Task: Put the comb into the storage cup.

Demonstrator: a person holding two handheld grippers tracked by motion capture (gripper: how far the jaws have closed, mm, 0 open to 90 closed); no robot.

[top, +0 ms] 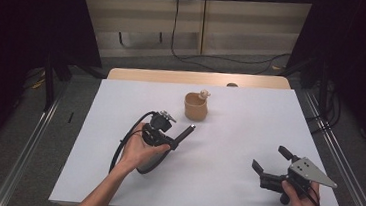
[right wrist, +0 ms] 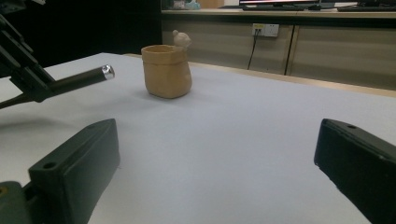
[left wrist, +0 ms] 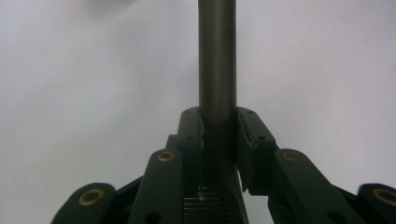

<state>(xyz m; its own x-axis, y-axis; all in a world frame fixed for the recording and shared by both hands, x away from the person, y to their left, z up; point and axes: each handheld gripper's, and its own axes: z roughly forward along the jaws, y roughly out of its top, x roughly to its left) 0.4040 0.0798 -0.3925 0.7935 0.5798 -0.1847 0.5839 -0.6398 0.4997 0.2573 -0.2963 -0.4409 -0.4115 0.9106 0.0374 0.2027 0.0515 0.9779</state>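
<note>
My left gripper point(top: 176, 141) is shut on a dark pen point(top: 185, 133), held above the white table a little left of centre. In the left gripper view the pen point(left wrist: 217, 56) runs straight up from between the closed jaws. The right gripper view shows the pen point(right wrist: 79, 79) with its silver tip aimed toward a tan pot point(right wrist: 166, 71). That pot point(top: 196, 106) stands upright beyond the pen tip, with a small figure on its rim. My right gripper point(top: 270, 160) rests open near the front right of the table, nothing between its jaws, and points toward the pot.
The white table top point(top: 239, 128) has a wooden strip point(top: 198, 78) along its far edge. Black cable point(top: 126, 138) loops from the left gripper over the table. Dark stands and floor cables flank the table on both sides.
</note>
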